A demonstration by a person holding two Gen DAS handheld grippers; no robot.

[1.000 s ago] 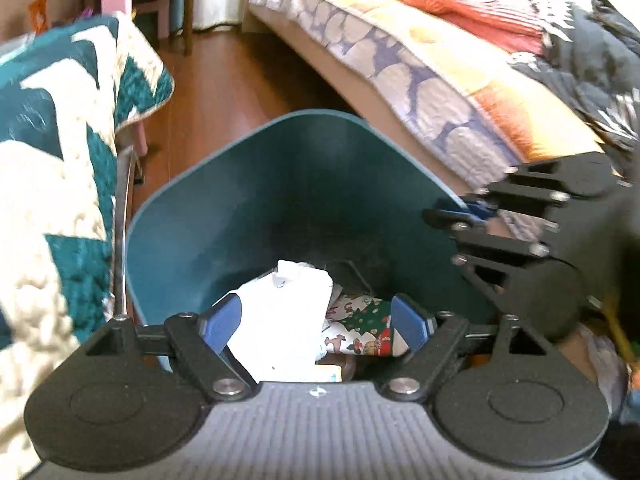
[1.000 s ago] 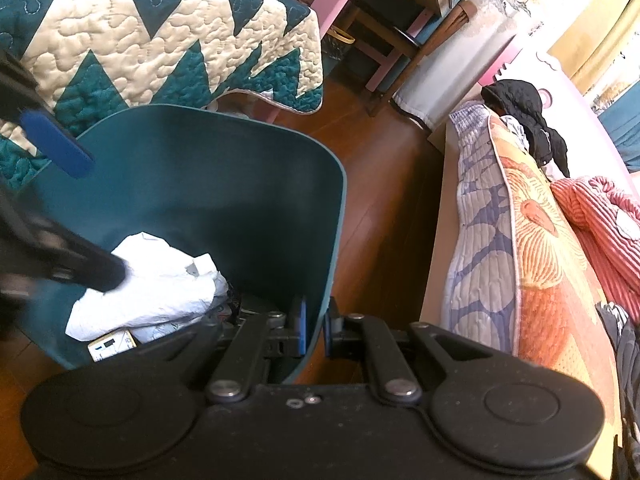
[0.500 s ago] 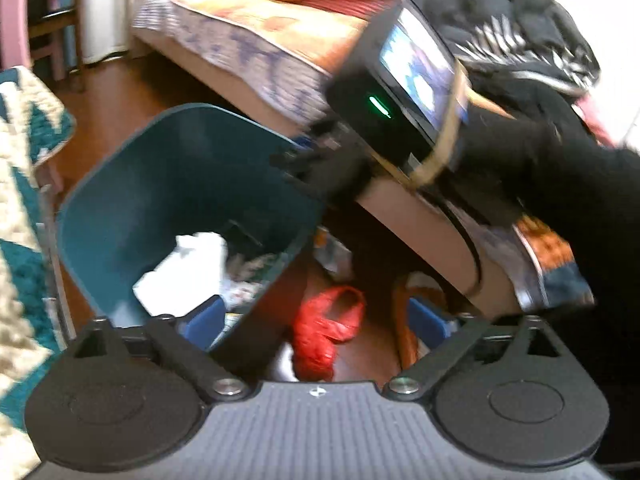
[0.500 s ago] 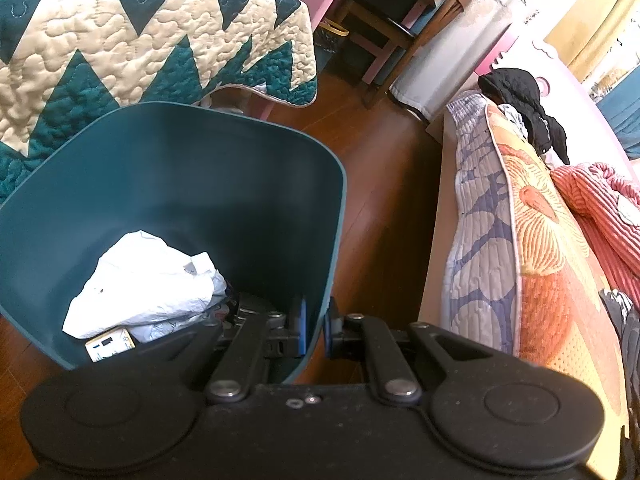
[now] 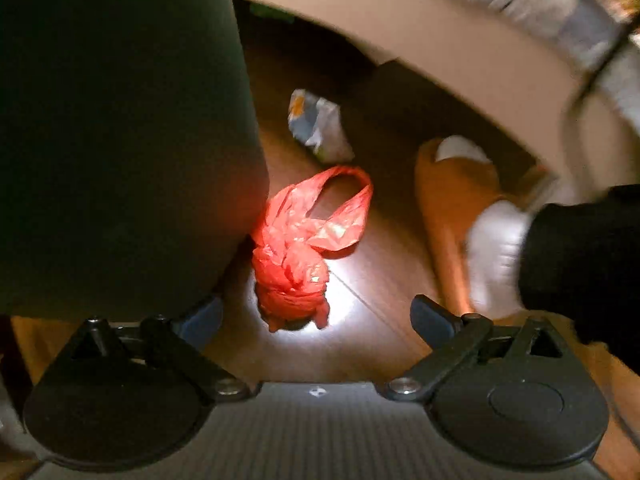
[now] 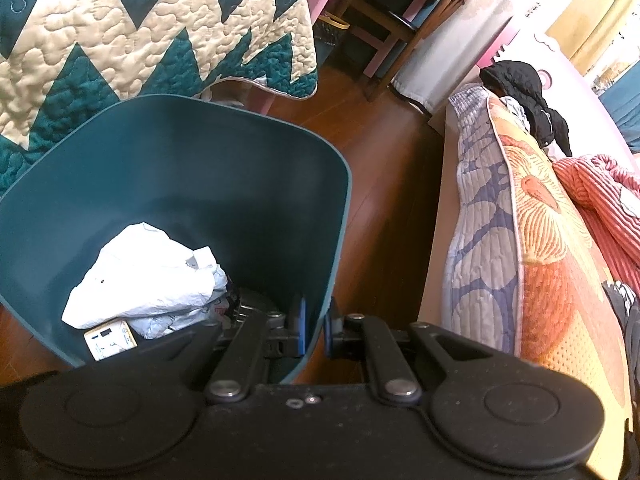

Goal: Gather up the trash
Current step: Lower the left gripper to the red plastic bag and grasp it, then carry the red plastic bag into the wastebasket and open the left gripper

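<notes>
A crumpled red plastic bag (image 5: 300, 248) lies on the wooden floor beside the teal trash bin (image 5: 120, 128). My left gripper (image 5: 316, 316) hangs open just above the bag, which sits between its spread fingers without touching them. Farther off lies a white-and-blue wrapper (image 5: 320, 124). In the right wrist view my right gripper (image 6: 314, 330) is shut on the near rim of the teal trash bin (image 6: 224, 184). Inside the bin are crumpled white paper (image 6: 148, 276) and a small card (image 6: 110, 338).
A bed frame (image 5: 440, 40) runs along the right, with an orange slipper (image 5: 452, 200) and a foot in a white sock (image 5: 496, 248) beside it. A quilt in teal and cream (image 6: 120, 36) hangs left of the bin; bedding (image 6: 532, 240) lies to the right.
My left gripper dropped from above the bin down its outer side to the red bag on the floor, and its jaws widened. The right gripper kept its hold on the rim.
</notes>
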